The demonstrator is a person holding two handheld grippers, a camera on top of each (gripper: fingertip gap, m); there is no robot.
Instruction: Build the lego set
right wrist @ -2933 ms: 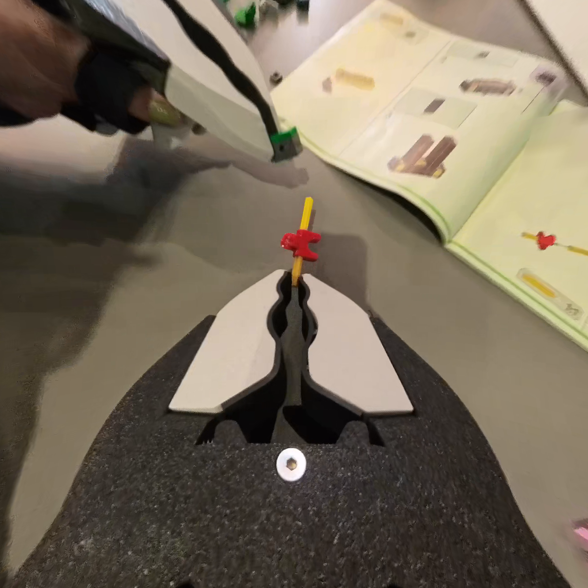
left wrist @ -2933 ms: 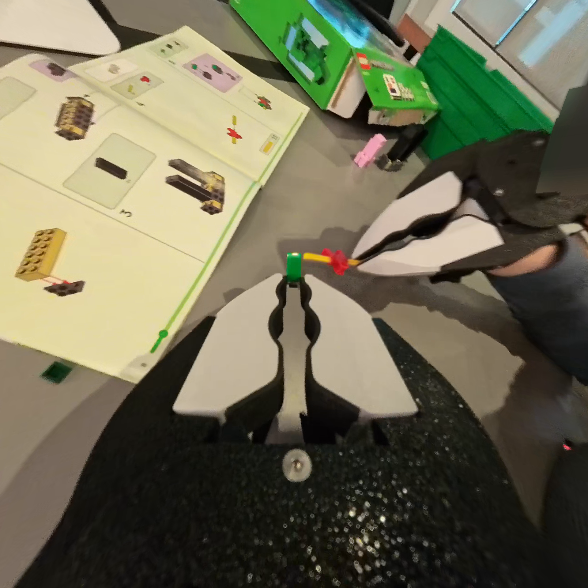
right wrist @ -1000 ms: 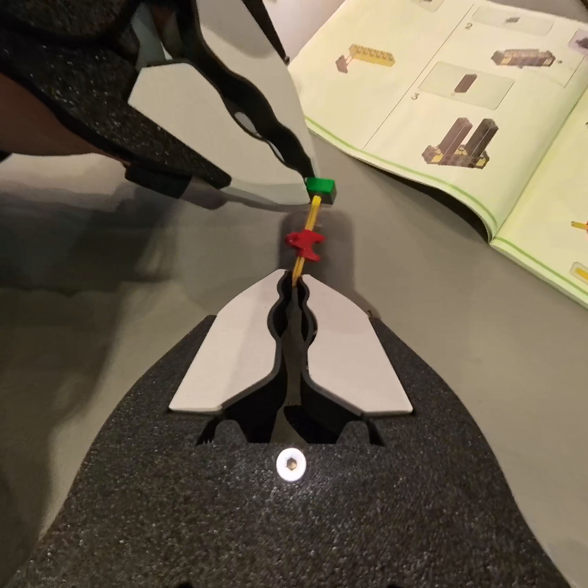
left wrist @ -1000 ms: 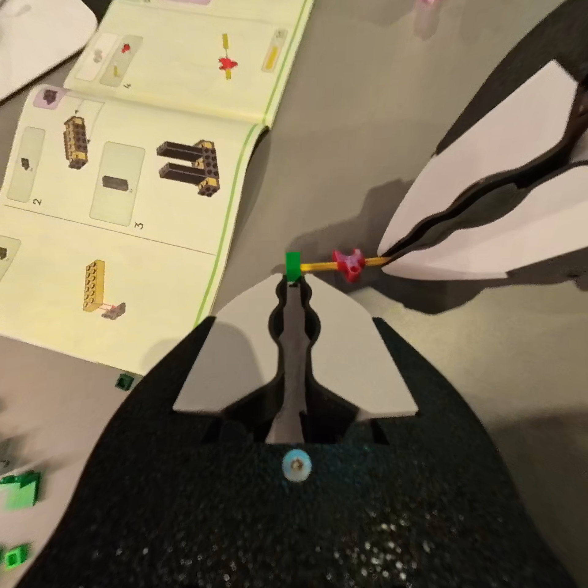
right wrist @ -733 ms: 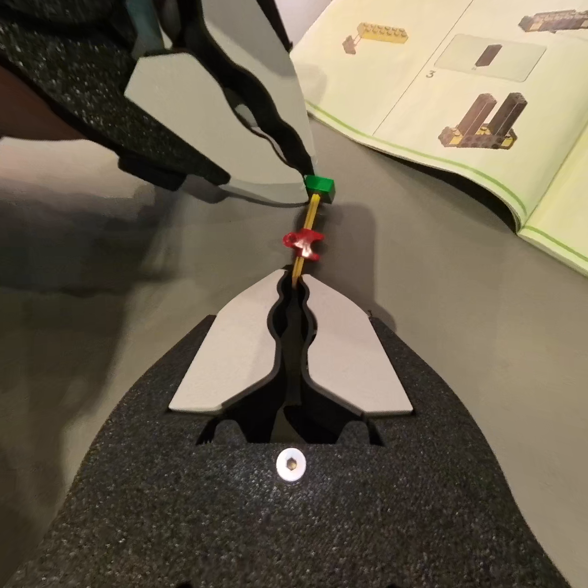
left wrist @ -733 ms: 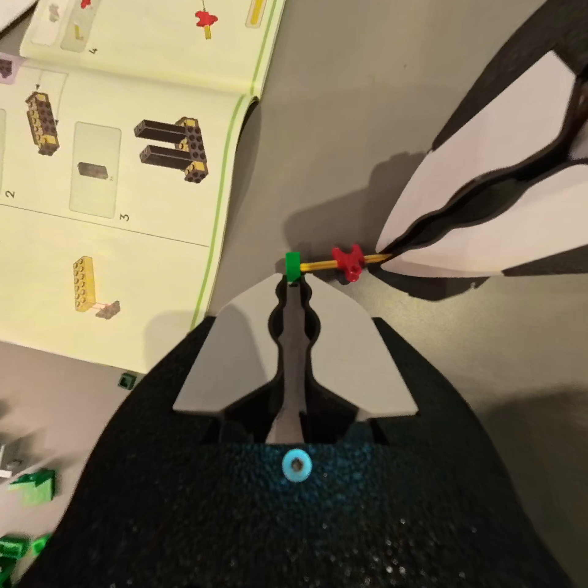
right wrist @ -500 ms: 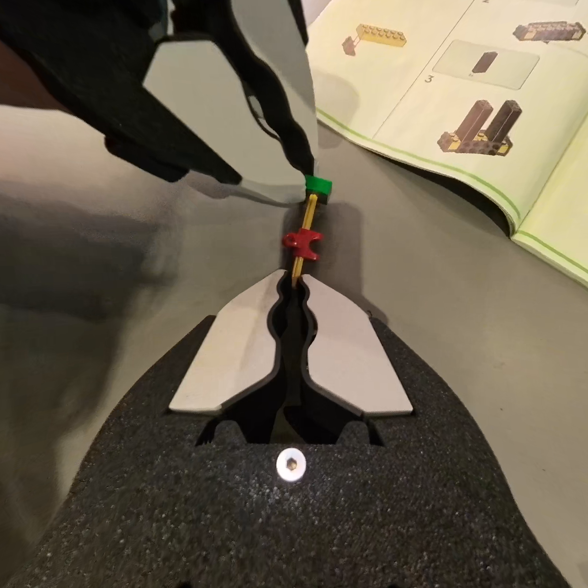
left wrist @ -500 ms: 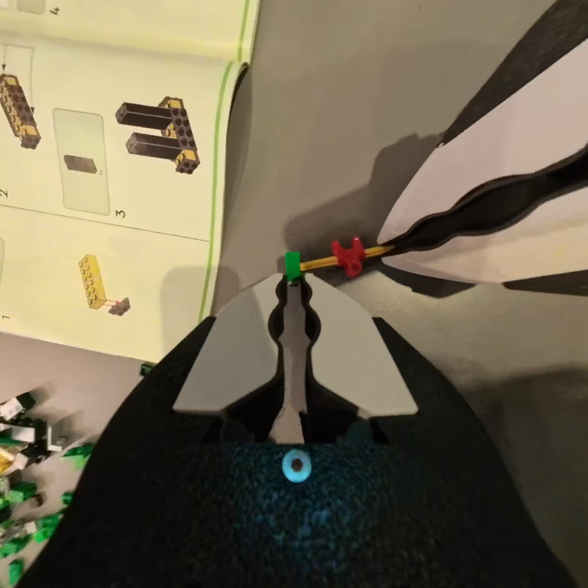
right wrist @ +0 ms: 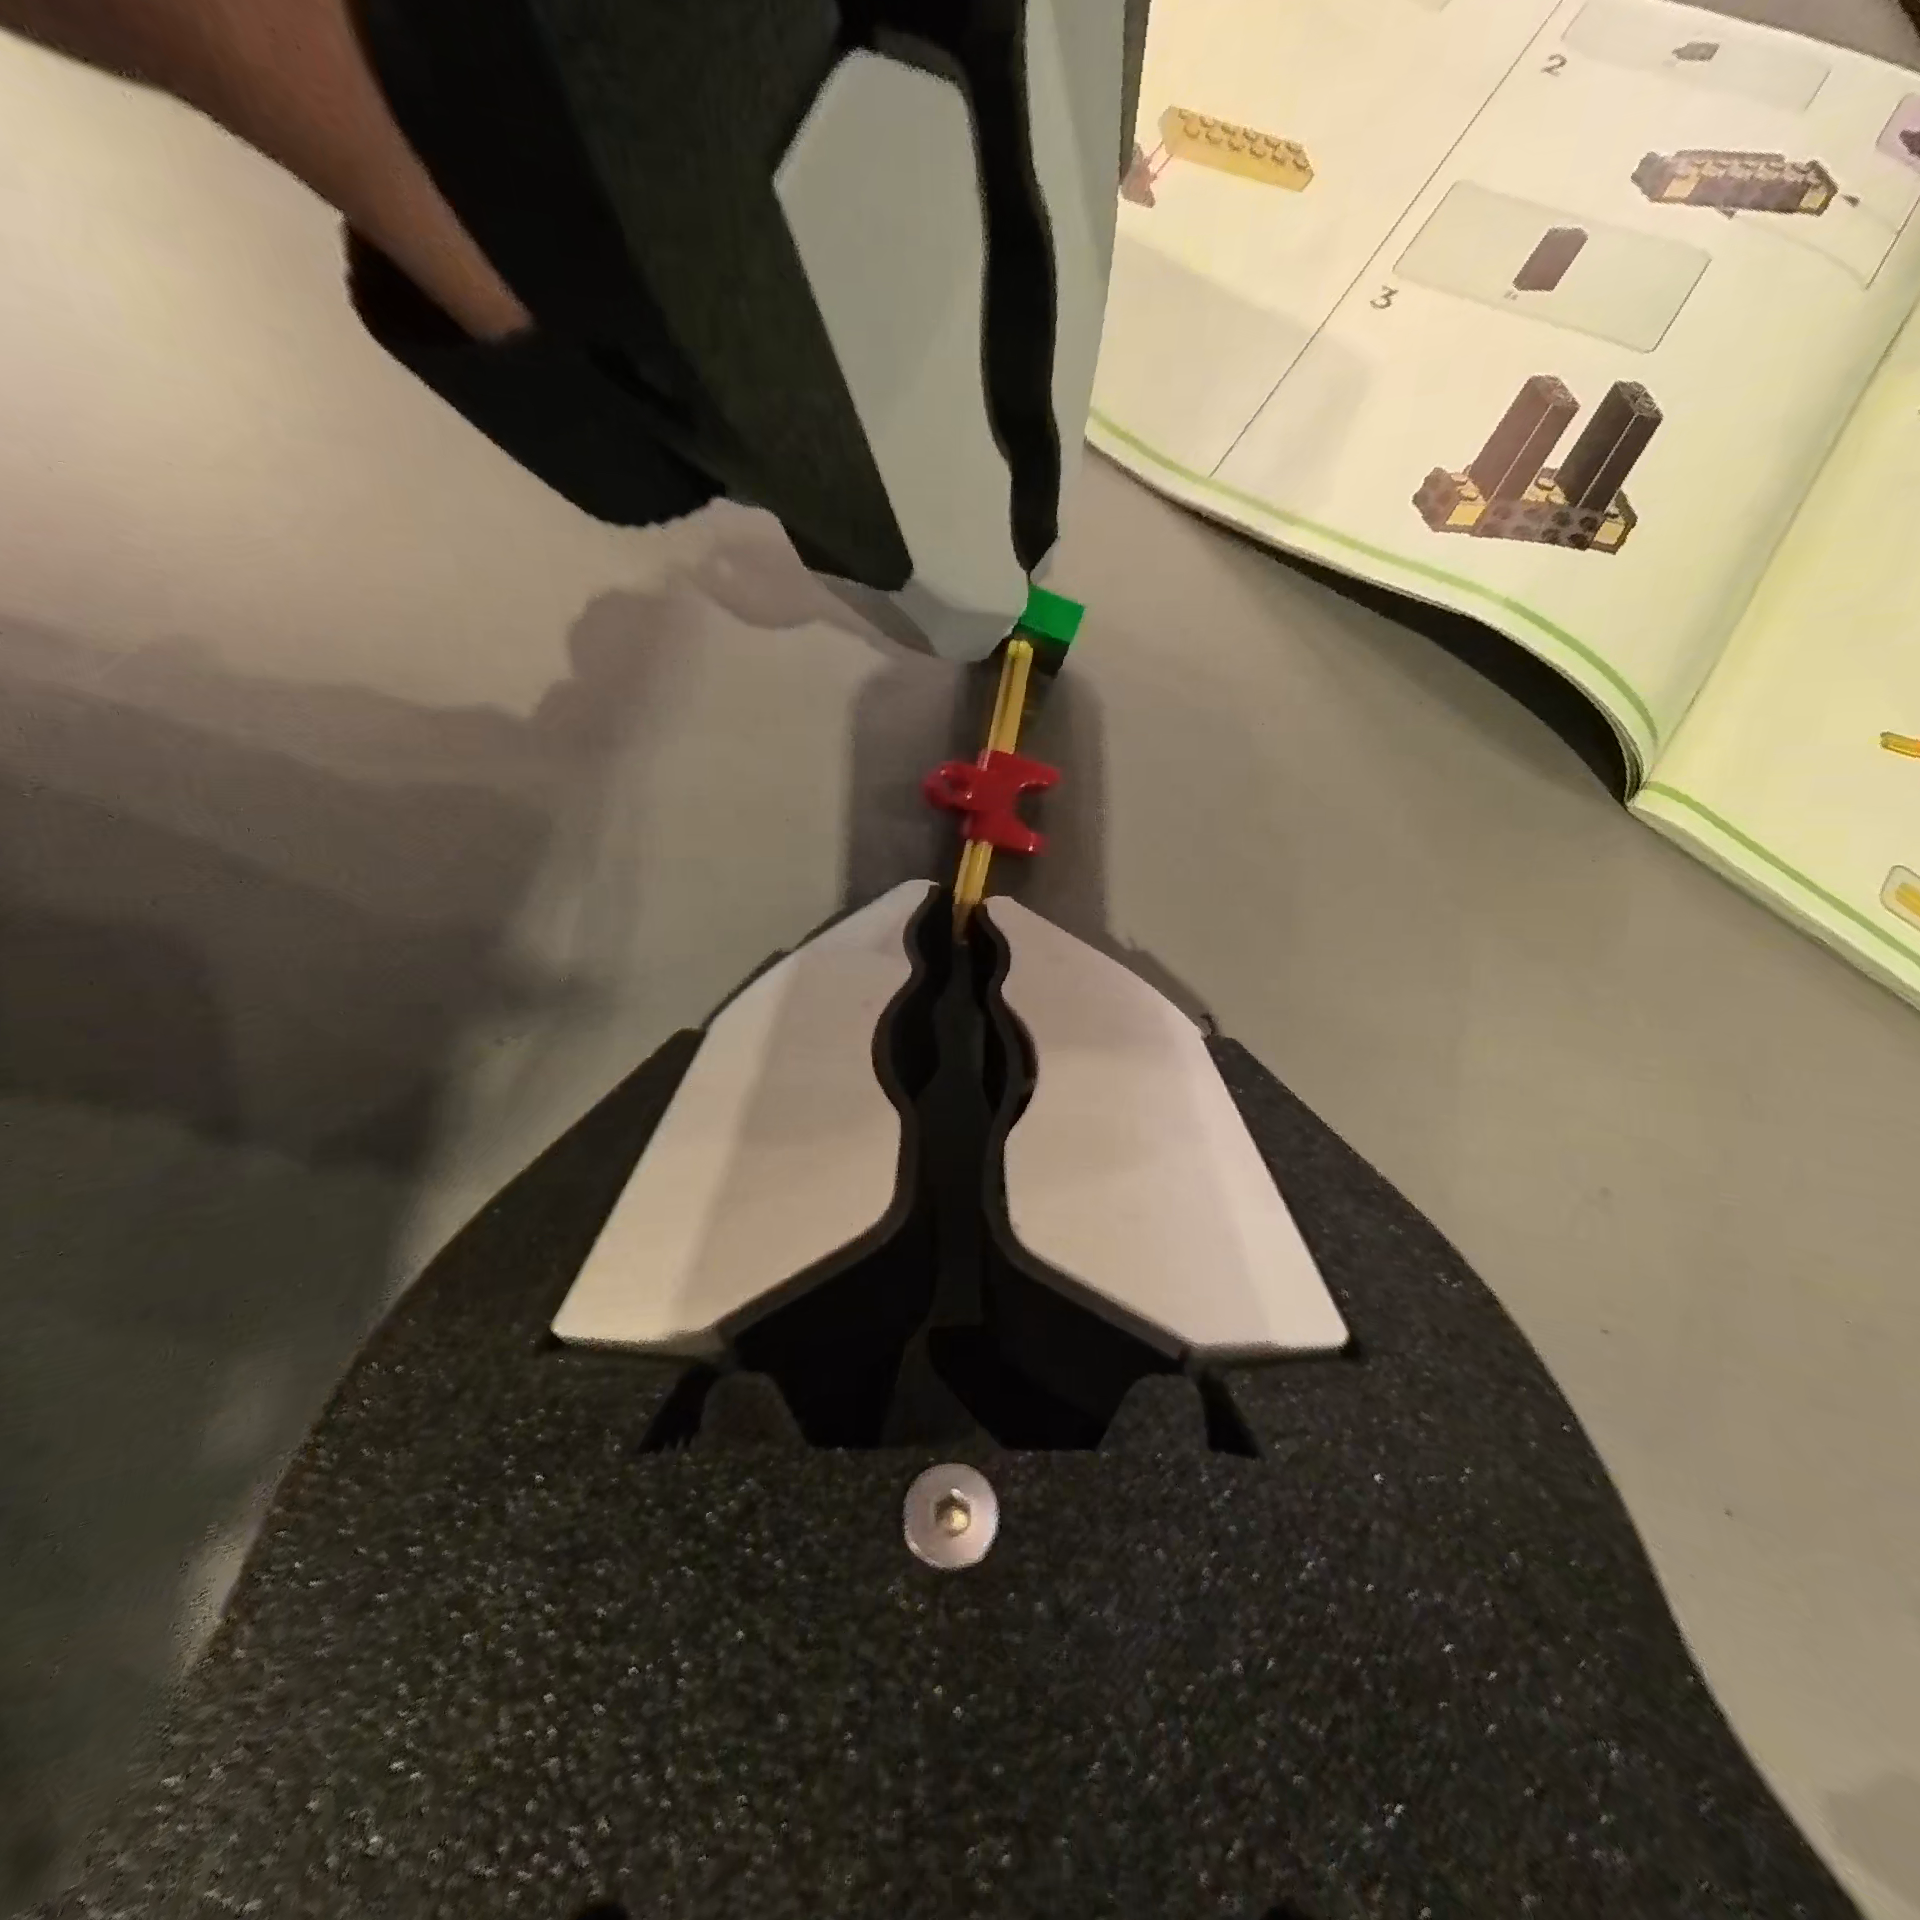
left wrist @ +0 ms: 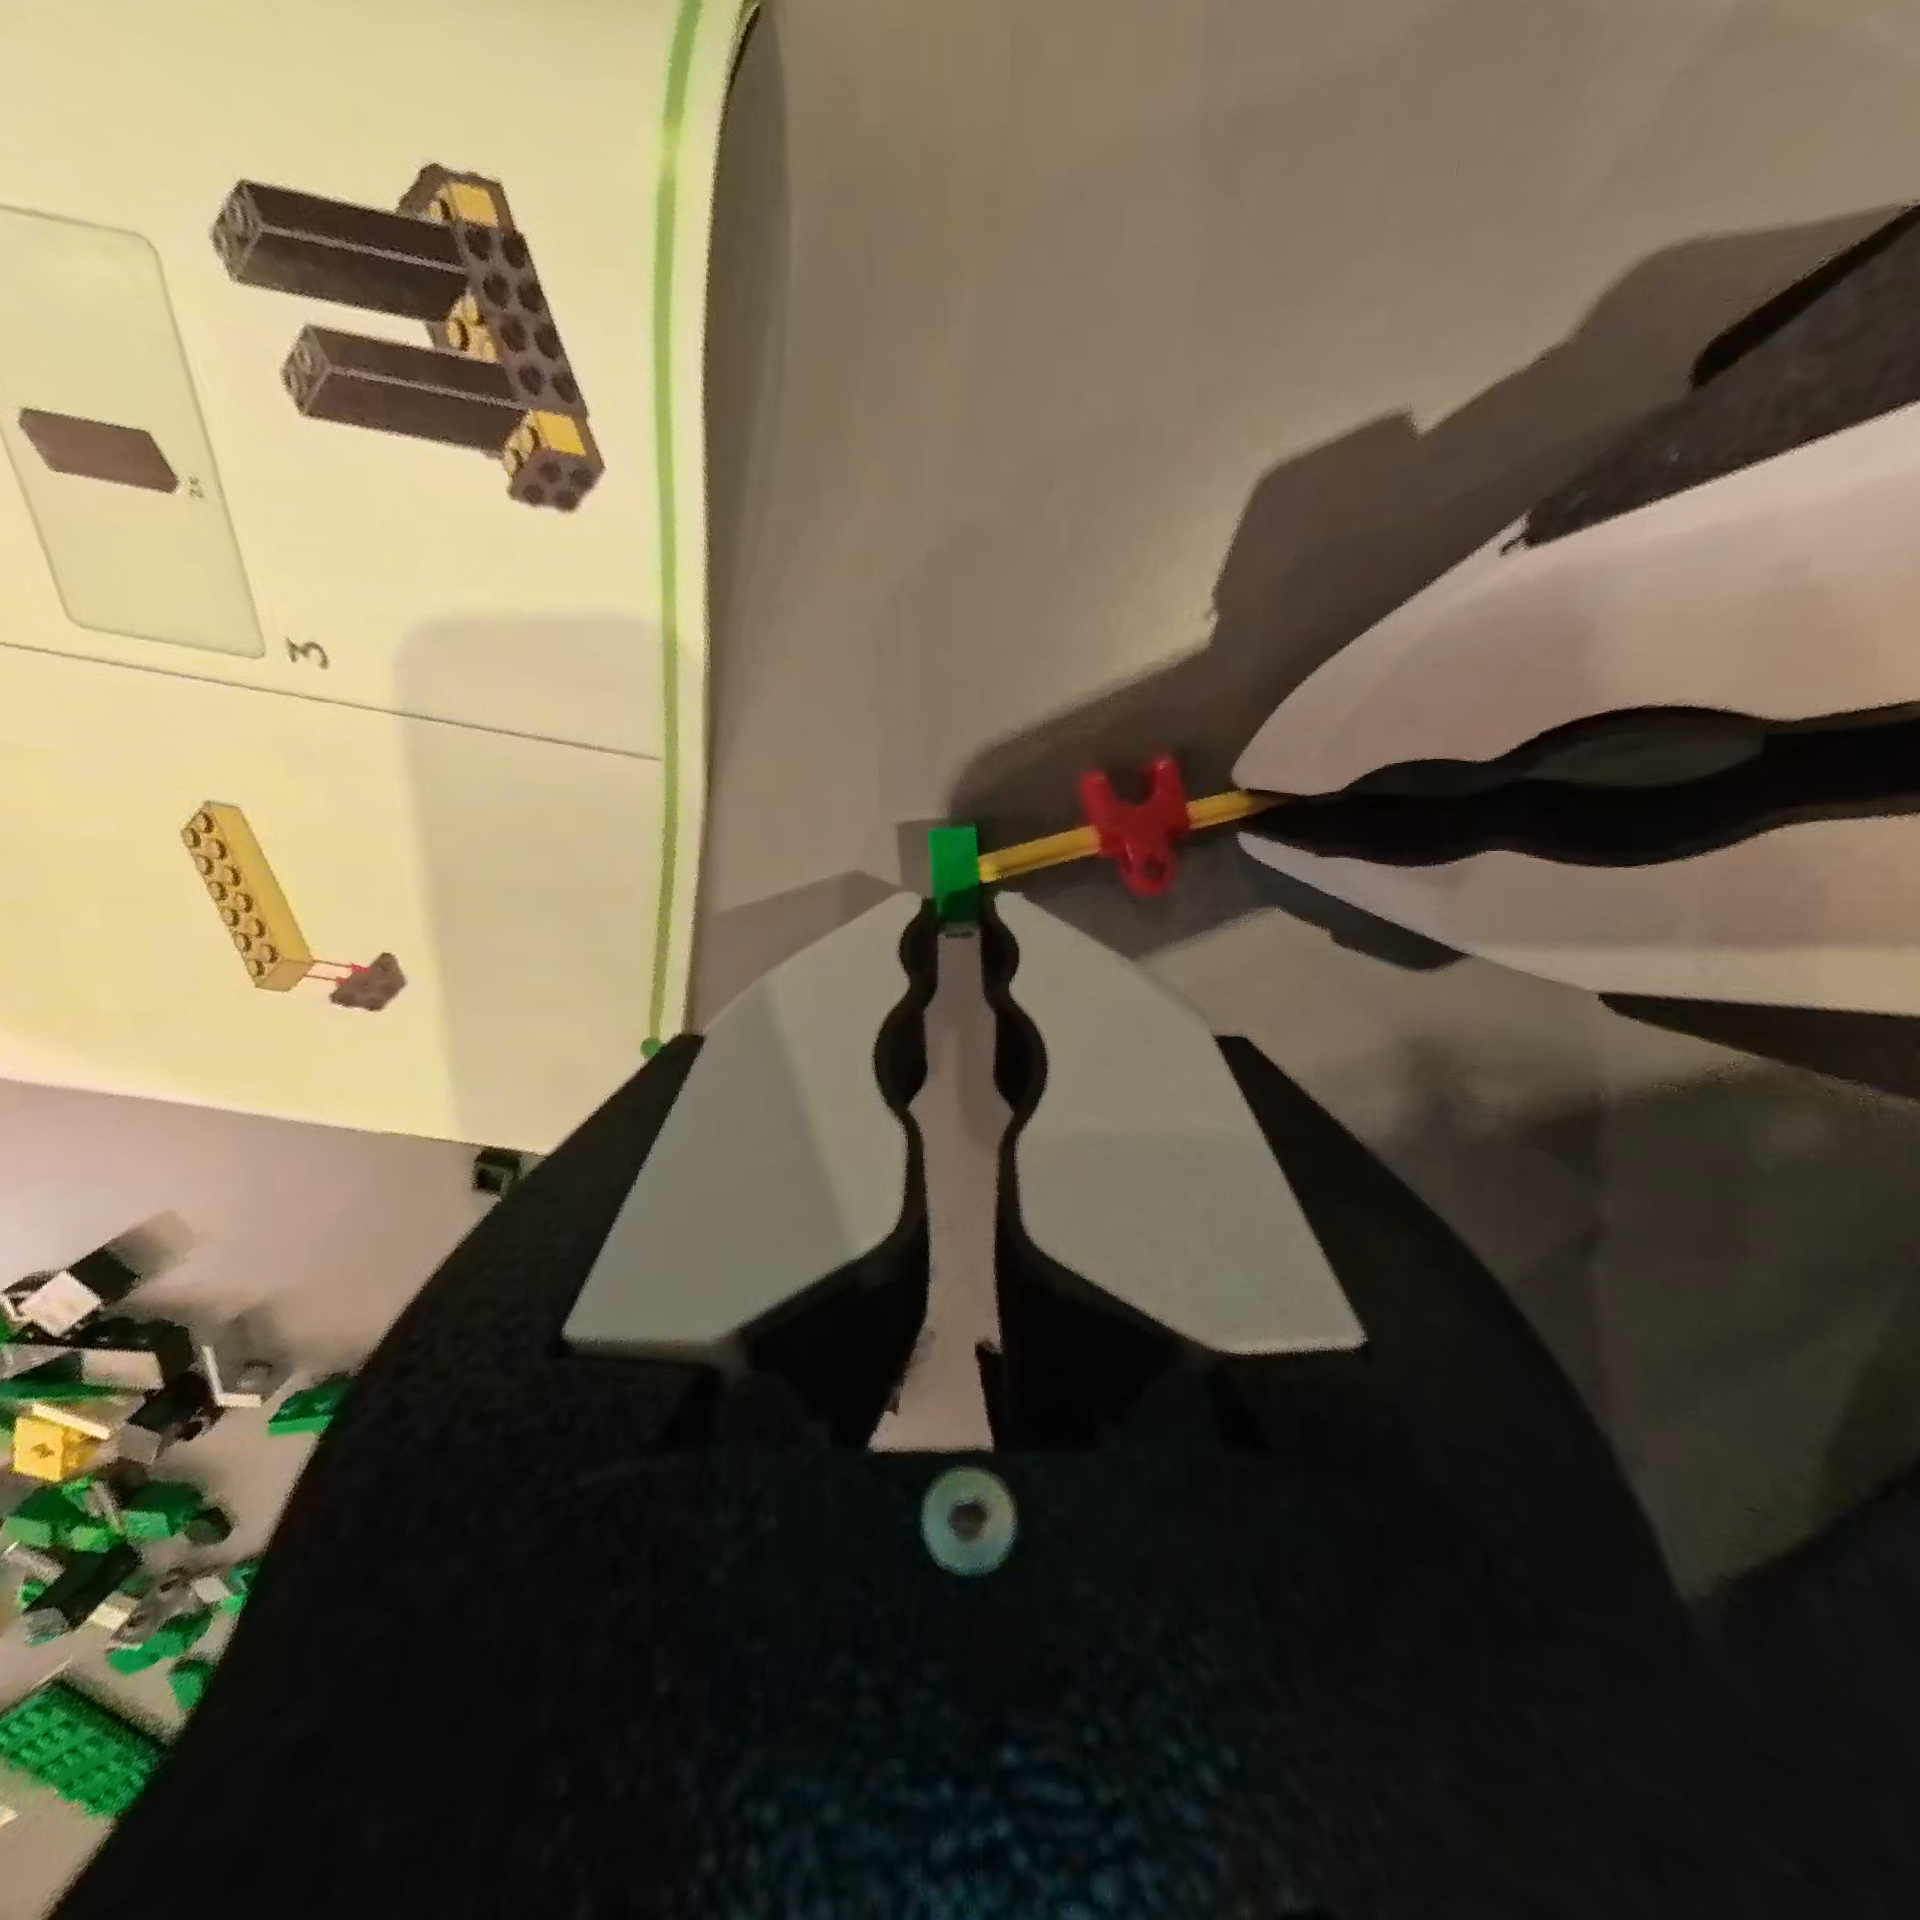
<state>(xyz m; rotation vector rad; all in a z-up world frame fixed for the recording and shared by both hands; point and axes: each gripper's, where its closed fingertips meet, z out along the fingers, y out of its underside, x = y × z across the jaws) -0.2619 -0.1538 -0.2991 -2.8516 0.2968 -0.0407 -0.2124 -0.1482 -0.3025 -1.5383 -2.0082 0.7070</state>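
The view is pushing in closer now. In the left wrist view the instruction booklet (left wrist: 343, 540) is sliding further toward the upper left of the frame than a second ago, its upper pages gone from sight, and the pile of loose bricks (left wrist: 99, 1496) is coming into the lower left corner where only a couple of green pieces were showing before. The grips themselves are unchanged from a second ago.

The left gripper (left wrist: 958, 912) is clamping the green brick (left wrist: 954, 854) right at its fingertips, dead centre of the frame. The yellow axle (left wrist: 1039, 840) is running from that brick toward the right, with the red connector (left wrist: 1132, 826) threaded on around its middle, and the right gripper (left wrist: 1252, 821) is pinching the axle's far end, coming in from the right edge.

Switching to the right wrist view: the right gripper (right wrist: 966, 904) is closed tight on the near end of the yellow axle (right wrist: 1006, 694), which is pointing up the frame. The red connector (right wrist: 989, 805) is sitting partway along it, and the green brick (right wrist: 1049, 615) is capping the far end, with the left gripper (right wrist: 1031, 587) reaching down steeply from the upper left. The whole assembly is being held above the grey table (right wrist: 1351, 1039), its shadow falling beneath. The booklet (right wrist: 1558, 343) is lying open in the upper right.
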